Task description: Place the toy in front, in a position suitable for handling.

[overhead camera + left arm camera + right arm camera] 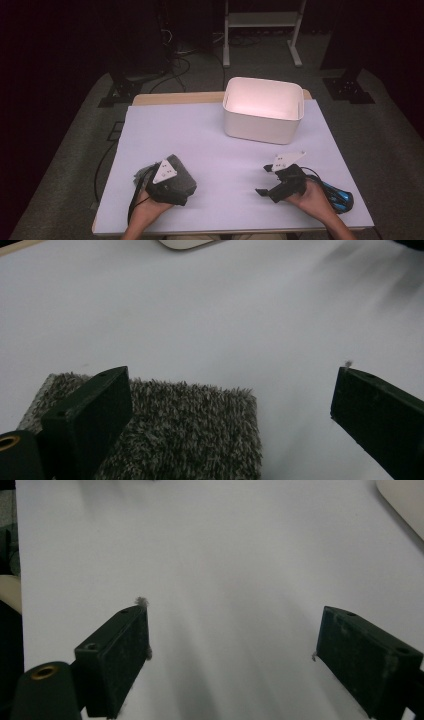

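Note:
A grey shaggy cloth (181, 181) lies folded on the white table sheet (210, 145) at the near left. My left gripper (165, 173) hovers right over it. In the left gripper view the cloth (190, 430) spreads beneath the left jaw and into the gap, while the gripper (232, 374) stands wide open with its pads off the fabric. At the near right my right gripper (263, 180) points left across the table, open. Its own view shows the gripper (235, 612) with only bare sheet between the jaws; bits of lint cling to the fingertips (137, 612).
A white plastic bin (262, 107) stands at the back right of the table, its inside bare. Its edge peeks into the left gripper view (182, 244) and the right gripper view (405, 500). A blue cable (340, 196) trails behind the right hand. Dark floor surrounds the table.

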The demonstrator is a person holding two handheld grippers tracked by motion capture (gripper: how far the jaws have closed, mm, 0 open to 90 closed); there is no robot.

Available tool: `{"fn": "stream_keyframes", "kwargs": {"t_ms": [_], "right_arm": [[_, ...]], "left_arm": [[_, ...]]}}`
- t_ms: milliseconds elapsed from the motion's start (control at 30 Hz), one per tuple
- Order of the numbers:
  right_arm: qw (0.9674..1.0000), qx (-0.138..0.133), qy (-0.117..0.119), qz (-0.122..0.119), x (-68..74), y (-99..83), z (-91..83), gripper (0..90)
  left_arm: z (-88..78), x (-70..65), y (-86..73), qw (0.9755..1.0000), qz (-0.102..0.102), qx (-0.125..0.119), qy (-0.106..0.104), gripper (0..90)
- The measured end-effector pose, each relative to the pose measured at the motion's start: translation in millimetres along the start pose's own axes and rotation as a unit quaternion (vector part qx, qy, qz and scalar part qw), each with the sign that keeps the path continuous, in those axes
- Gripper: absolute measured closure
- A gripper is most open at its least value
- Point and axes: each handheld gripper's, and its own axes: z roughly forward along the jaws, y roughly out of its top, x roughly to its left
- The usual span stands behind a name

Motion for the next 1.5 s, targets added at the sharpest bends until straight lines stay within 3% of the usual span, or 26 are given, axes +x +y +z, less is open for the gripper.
{"fn": "stream_keyframes", "kwargs": {"t_ms": [667,1233,1500], "right_arm": [[0.9999,0.013,-0.006,-0.006,-2.8,6.2,-30.3,12.4],[0.9989,0.027,-0.028,0.025,-23.0,-18.2,-83.1,12.4],[0.9981,0.034,-0.039,0.034,-28.5,-26.2,-97.0,12.4]], "left_arm": [[-2.7,0.3,-0.8,1.0000,-0.003,-0.005,0.006,2.7],[-1.2,-1.2,-0.6,1.0000,0.005,0.002,0.007,2.7],[-3.3,-0.7,-0.3,0.9999,0.006,0.002,0.009,2.8]]}}
